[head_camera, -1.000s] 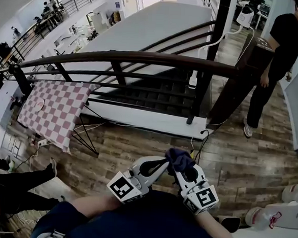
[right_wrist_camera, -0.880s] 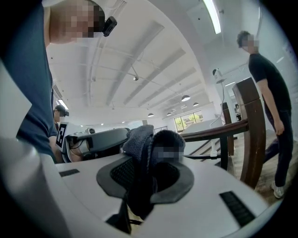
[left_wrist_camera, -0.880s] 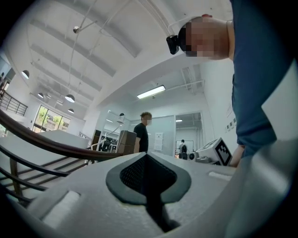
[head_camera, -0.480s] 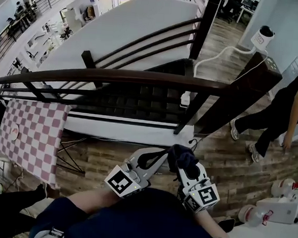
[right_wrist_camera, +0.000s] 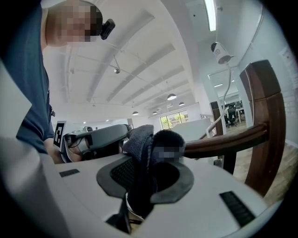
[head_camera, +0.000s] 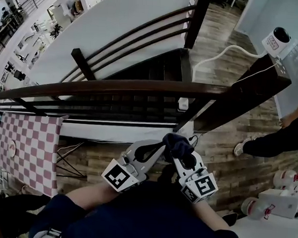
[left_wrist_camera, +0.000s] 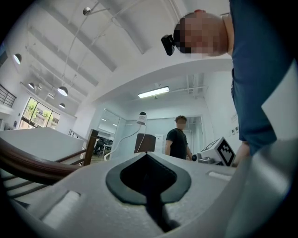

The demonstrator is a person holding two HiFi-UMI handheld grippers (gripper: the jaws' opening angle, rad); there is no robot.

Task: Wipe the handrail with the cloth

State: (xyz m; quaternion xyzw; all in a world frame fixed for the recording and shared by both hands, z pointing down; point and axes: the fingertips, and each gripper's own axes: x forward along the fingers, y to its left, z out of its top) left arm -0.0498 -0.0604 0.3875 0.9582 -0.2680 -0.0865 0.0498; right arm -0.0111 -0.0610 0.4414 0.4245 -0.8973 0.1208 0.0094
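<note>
The dark brown wooden handrail (head_camera: 141, 87) runs across the head view from the left edge to a thick newel post (head_camera: 247, 92). It also shows in the right gripper view as the handrail (right_wrist_camera: 223, 139) and in the left gripper view as the handrail (left_wrist_camera: 28, 167). Both grippers are held close to my body, below and short of the rail. My right gripper (head_camera: 181, 155) (right_wrist_camera: 149, 179) is shut on a bunched dark blue cloth (head_camera: 175, 142) (right_wrist_camera: 142, 142). My left gripper (head_camera: 154, 148) (left_wrist_camera: 146, 155) is beside it, jaws shut with nothing between them.
A stairwell with black steps (head_camera: 142, 64) drops behind the rail. A red-and-white checkered table (head_camera: 25, 145) stands at the left. A person's leg (head_camera: 280, 138) is at the right edge, and white equipment (head_camera: 280, 201) sits at the bottom right. A white camera on a hose (head_camera: 279, 36) rises behind the post.
The handrail and post have come nearer and lower in the head view. The person at the right has shifted toward the right edge. Both grippers keep their pose, cloth still held.
</note>
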